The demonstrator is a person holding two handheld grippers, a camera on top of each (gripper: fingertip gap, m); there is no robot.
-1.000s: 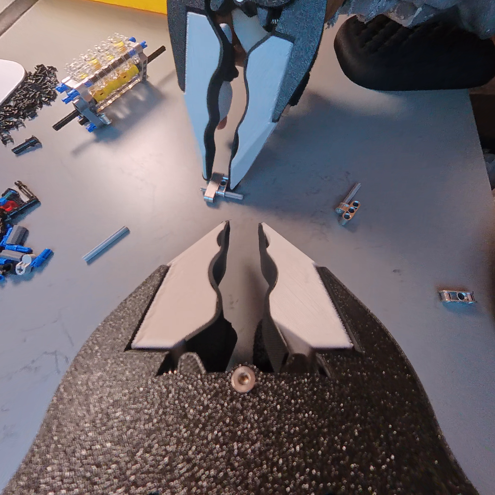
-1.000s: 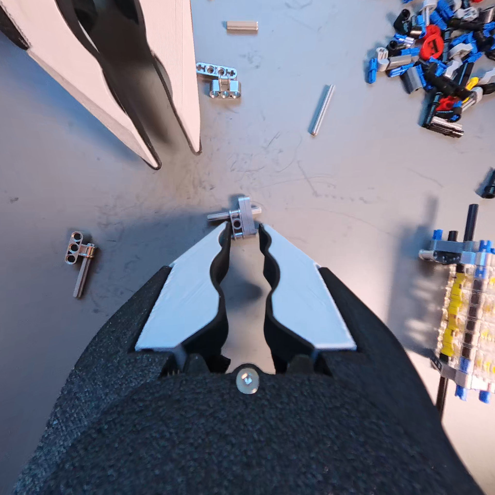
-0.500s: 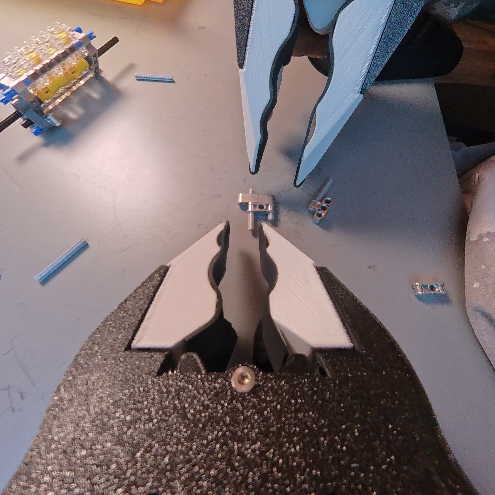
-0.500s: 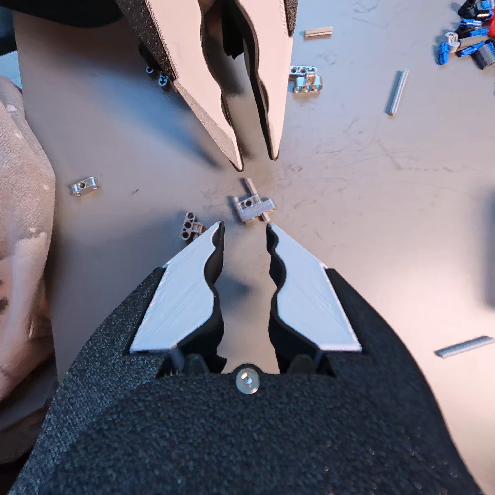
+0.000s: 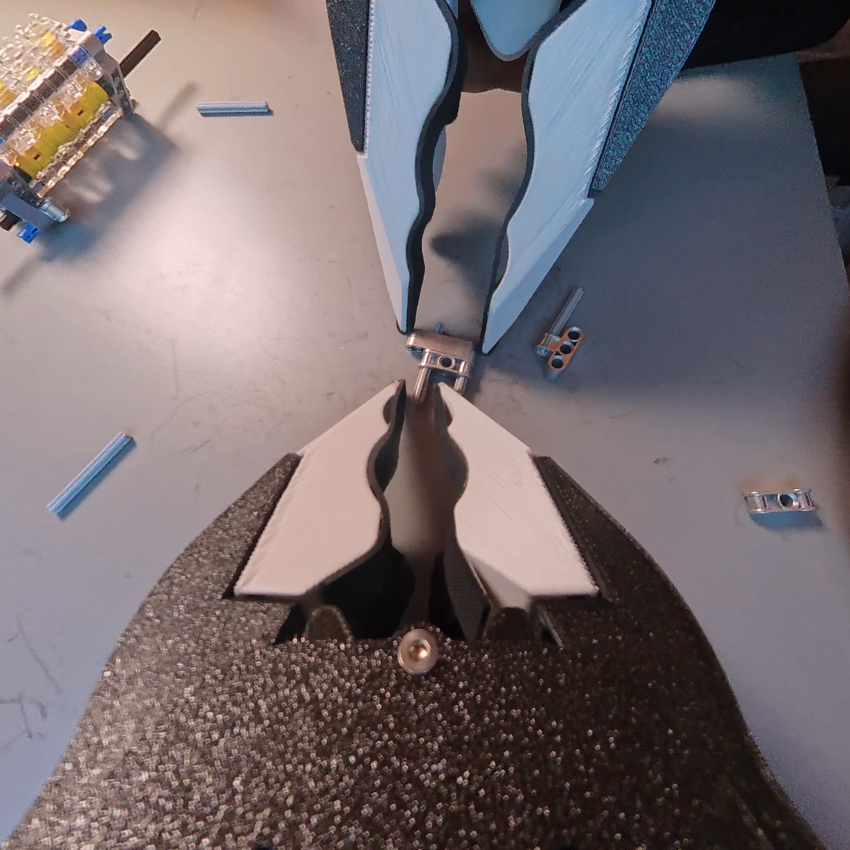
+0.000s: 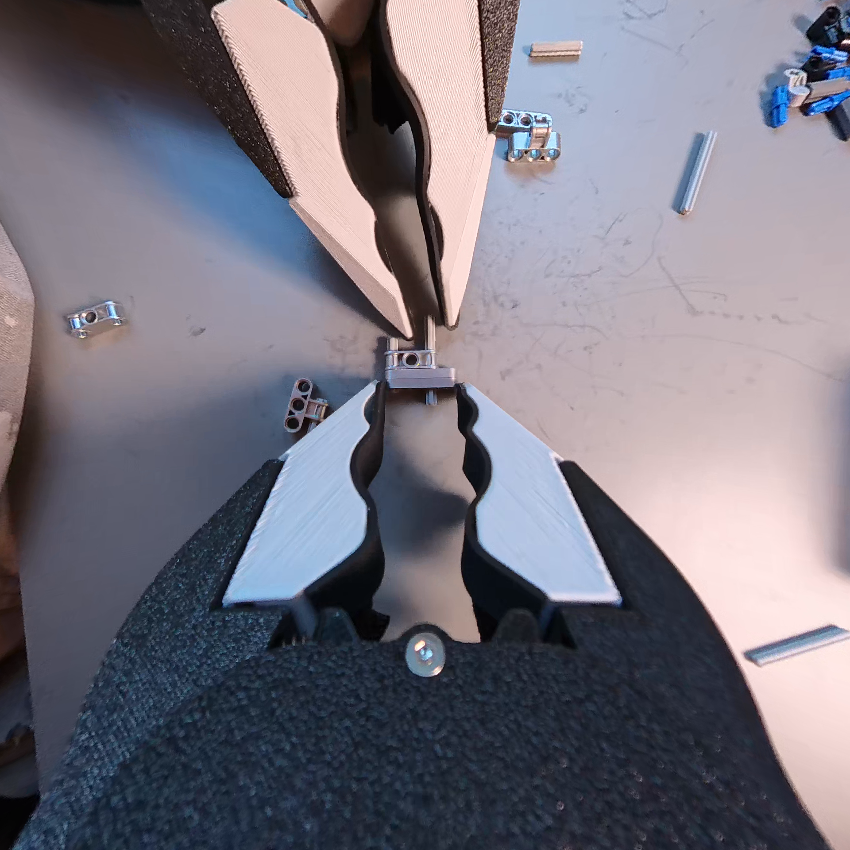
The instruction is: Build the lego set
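A small grey connector piece (image 5: 441,352) with a thin axle through it lies on the grey table (image 5: 230,322). My left gripper (image 5: 421,385) has its jaws narrowed to a small gap around the axle end (image 5: 419,391), with no clear contact. My right gripper (image 6: 419,385) is open, and its fingertips (image 6: 375,391) sit just outside the two ends of the piece's flat plate (image 6: 421,377). The two grippers face each other tip to tip. The right gripper shows from above in the left wrist view (image 5: 444,338), and the left gripper in the right wrist view (image 6: 427,329).
A three-hole grey connector (image 5: 561,342) and a small grey link (image 5: 779,501) lie beside the piece. Loose axles (image 5: 89,473) lie on the table. A yellow and clear block assembly (image 5: 50,124) stands far left. Blue and black parts (image 6: 814,87) are piled up. The table edge (image 5: 828,230) is close. From either gripper's tips it is about 12 cm to the small grey link (image 5: 779,501). Look for it in the right wrist view (image 6: 96,314) too.
A second ago my right gripper was shut on the piece; it then let go and lifted. Now both grippers have closed in on the piece, and the left jaws have narrowed around the axle.
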